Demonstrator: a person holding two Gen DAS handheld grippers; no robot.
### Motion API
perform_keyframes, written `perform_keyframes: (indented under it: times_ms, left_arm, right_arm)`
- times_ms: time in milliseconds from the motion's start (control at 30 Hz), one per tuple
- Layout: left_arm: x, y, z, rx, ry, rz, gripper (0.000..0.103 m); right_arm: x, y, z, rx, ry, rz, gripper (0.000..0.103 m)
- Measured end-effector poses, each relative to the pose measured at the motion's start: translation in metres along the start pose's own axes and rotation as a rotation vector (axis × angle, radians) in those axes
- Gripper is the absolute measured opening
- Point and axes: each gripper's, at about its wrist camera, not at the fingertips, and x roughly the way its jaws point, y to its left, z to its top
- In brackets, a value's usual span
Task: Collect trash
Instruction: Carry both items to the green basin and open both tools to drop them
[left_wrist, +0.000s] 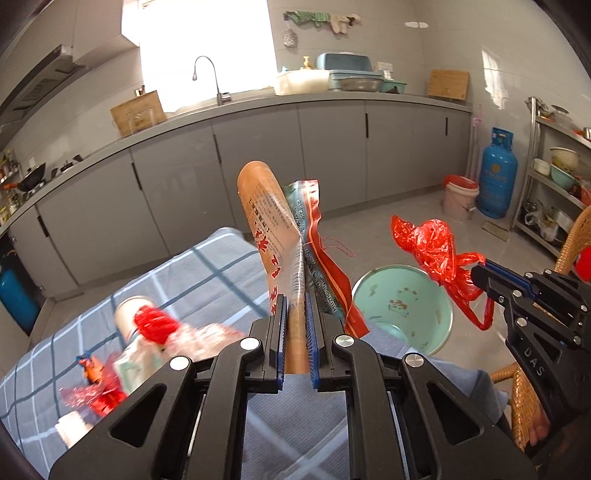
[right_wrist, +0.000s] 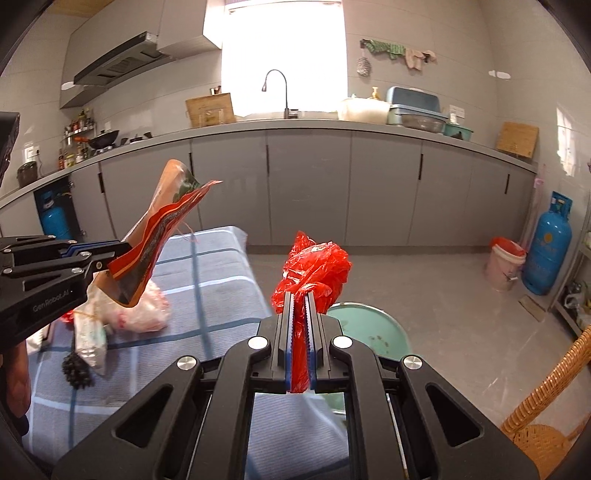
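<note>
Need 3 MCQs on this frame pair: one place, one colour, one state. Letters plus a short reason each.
1. Where is the green bin?
A. On the counter
B. On the floor beside the table with the checked cloth
C. On the wicker chair

2. What colour is the plastic bag in the right gripper?
A. Red
B. White
C. Black

3. What is the state of the left gripper?
A. Open and empty
B. Shut on the printed food wrapper
C. Shut on a bottle

Answers:
1 B: both wrist views show the bin on the grey floor, just past the cloth's edge.
2 A: the crumpled film pinched between the right jaws is bright red.
3 B: the orange-and-green wrapper is clamped between the left jaws and sticks up out of them.
</note>
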Motion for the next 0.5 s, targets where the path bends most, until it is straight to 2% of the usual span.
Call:
perform_keyframes:
  times_ms: [333,500]
  left_arm:
    - [0.058,-0.054,0.017,0.057,0.057,-0.082,0.011]
    - [0.092,-0.073,0.019,0.078,0.105,-0.109,0.012]
  right_arm:
    - [0.043,-0.061,0.0,0.064,0.032,-0.055,0.007]
    - [0.071,-0.079,-0.007,0.081,0.07,-0.05,0.008]
